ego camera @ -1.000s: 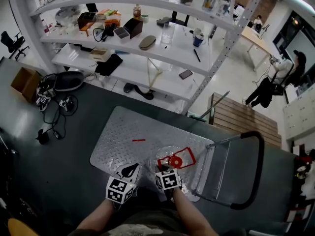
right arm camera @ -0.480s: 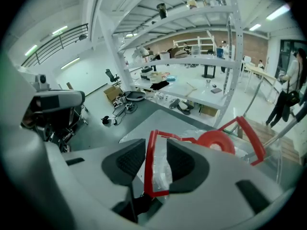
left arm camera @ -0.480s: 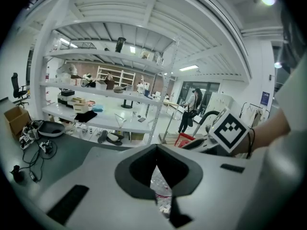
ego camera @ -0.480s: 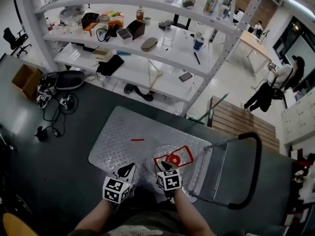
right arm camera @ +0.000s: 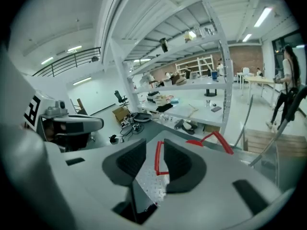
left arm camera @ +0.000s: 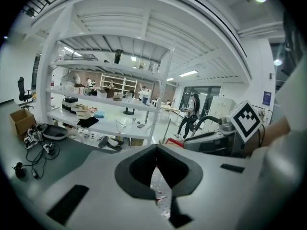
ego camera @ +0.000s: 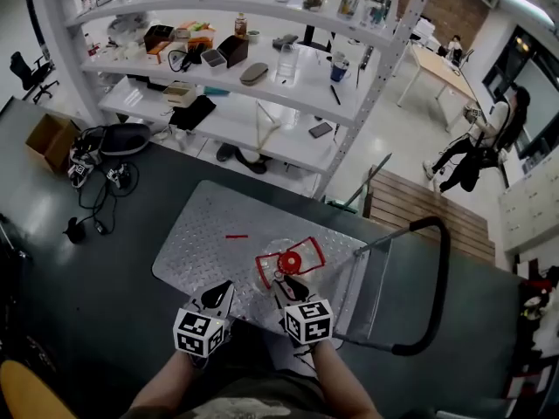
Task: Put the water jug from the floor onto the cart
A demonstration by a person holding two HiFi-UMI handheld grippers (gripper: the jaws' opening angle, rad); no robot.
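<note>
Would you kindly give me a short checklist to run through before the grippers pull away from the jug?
1. Water jug on cart deck: ok, it stands on the metal plate.
2. Jug upright: ok, red cap faces up.
3. Right gripper free of jug: ok, fingers apart, red handle between them, not gripped.
4. Left gripper empty: ok, fingers together on nothing.
5. Jug clear of deck's near edge: cannot tell, the grippers cover it.
</note>
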